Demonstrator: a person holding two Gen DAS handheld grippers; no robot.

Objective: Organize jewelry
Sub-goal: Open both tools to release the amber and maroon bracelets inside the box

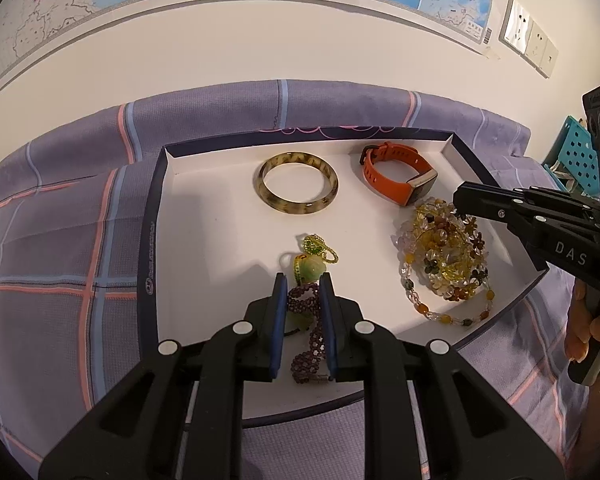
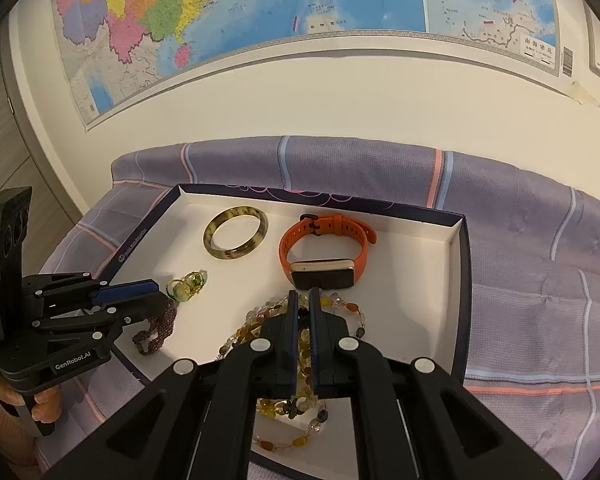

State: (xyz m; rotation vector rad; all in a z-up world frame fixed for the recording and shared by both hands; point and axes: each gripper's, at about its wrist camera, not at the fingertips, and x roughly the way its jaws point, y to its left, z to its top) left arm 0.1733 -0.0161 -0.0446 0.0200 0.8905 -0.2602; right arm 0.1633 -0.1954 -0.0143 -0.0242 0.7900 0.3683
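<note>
The left gripper (image 1: 303, 280) is clamping its blue pads on the purple beaded bracelet (image 1: 306, 332) with the green jade charm (image 1: 310, 269), low over the white tray (image 1: 204, 240). Off to its right, the right gripper (image 2: 303, 294) is sitting with jaws drawn together, pinching strands of the amber bead necklace (image 2: 296, 364). Beyond both tips are lying the mottled bangle (image 1: 298, 187) and the orange watch (image 1: 398, 178), apart from each other.

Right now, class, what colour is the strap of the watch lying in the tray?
Orange; the watch strap shows best in the right wrist view.
</note>
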